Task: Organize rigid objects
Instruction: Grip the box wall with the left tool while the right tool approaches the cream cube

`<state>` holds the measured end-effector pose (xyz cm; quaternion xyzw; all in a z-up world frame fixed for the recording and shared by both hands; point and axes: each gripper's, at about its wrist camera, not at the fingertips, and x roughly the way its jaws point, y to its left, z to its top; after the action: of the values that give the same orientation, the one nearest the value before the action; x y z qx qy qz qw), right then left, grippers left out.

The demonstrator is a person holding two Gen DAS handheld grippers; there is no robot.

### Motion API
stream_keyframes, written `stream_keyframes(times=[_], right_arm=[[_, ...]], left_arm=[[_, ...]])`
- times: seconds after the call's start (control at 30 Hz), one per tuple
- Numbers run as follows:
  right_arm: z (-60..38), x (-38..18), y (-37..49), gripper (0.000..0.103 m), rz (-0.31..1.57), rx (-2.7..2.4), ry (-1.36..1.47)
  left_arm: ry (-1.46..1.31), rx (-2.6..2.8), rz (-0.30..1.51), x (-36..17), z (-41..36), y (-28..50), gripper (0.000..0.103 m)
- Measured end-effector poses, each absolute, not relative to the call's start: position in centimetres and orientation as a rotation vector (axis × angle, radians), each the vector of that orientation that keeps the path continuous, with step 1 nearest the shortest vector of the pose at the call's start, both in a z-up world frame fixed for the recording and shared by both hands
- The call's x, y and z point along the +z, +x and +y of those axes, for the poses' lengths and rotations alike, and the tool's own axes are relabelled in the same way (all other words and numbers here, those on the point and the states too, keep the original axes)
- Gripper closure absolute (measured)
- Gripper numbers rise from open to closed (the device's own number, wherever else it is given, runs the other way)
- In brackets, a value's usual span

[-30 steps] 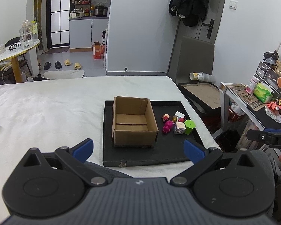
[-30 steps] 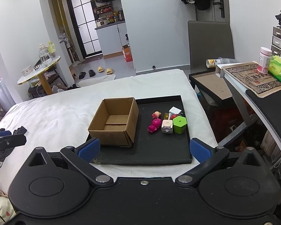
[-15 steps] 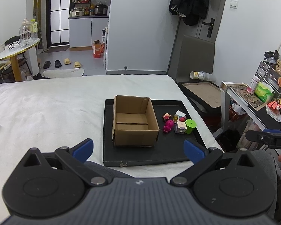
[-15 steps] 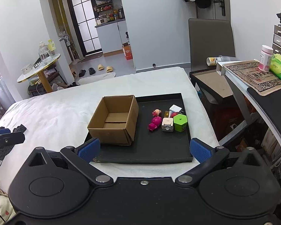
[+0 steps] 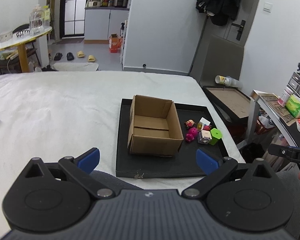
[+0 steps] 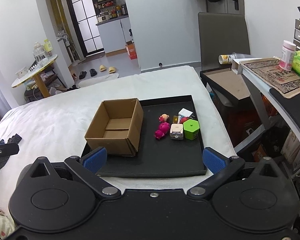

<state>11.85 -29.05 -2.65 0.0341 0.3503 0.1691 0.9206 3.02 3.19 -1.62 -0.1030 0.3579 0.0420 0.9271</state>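
Note:
An open, empty cardboard box (image 5: 154, 125) (image 6: 115, 129) stands on the left part of a black tray (image 5: 166, 166) (image 6: 170, 160) on a white bed. Right of the box lies a cluster of small toys: a magenta figure (image 6: 162, 130) (image 5: 190, 134), a small pink-and-yellow figure (image 6: 164, 117), a beige cube (image 6: 176, 131) (image 5: 204, 136), a green hexagonal box (image 6: 191, 129) (image 5: 215, 136) and a white block (image 6: 185, 112). My left gripper (image 5: 148, 160) is open and empty, short of the tray's near edge. My right gripper (image 6: 153, 159) is open and empty over the tray's near edge.
The white bed (image 5: 54, 112) spreads to the left. A desk (image 6: 270, 80) with a pink bottle and a green pack stands at the right, with a dark chair (image 6: 223, 40) and a low black table (image 6: 226, 82) behind the tray. Dark cloth (image 6: 14, 138) lies on the bed's left.
Both grippers have moved slightly forward toward the tray. Their jaws stay open and the toys and box have not moved.

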Motion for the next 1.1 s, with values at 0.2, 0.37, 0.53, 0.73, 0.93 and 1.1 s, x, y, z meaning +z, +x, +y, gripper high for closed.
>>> stream_keyframes(times=[0.2, 0.37, 0.53, 0.73, 0.93, 1.1], right_arm=[[-28.9, -3.6, 13.8, 0.000, 0.734, 0.341, 0.097], [-28.2, -4.6, 15.4, 0.000, 0.750, 0.326, 0.078], [-27.9, -5.3, 16.7, 0.000, 0.752, 0.319, 0.083], [-28.5, -6.1, 18.5, 0.001, 0.774, 0.290, 0.127], [-29.5, -7.0, 20.3, 0.004, 0.805, 0.267, 0.173], [-29.8, -7.9, 22.0, 0.006, 0.827, 0.250, 0.204]], left_arm=[[-0.211, 0.087, 0.752, -2.3, 3.8, 5.1, 0.001], [-0.208, 0.091, 0.770, -3.5, 4.1, 7.1, 0.001], [-0.229, 0.102, 0.806, -4.6, 4.7, 8.9, 0.002], [-0.252, 0.110, 0.844, -6.1, 5.5, 11.4, 0.003], [-0.285, 0.128, 0.871, -7.7, 6.5, 13.6, 0.004], [-0.308, 0.139, 0.905, -9.1, 7.2, 15.5, 0.014]])
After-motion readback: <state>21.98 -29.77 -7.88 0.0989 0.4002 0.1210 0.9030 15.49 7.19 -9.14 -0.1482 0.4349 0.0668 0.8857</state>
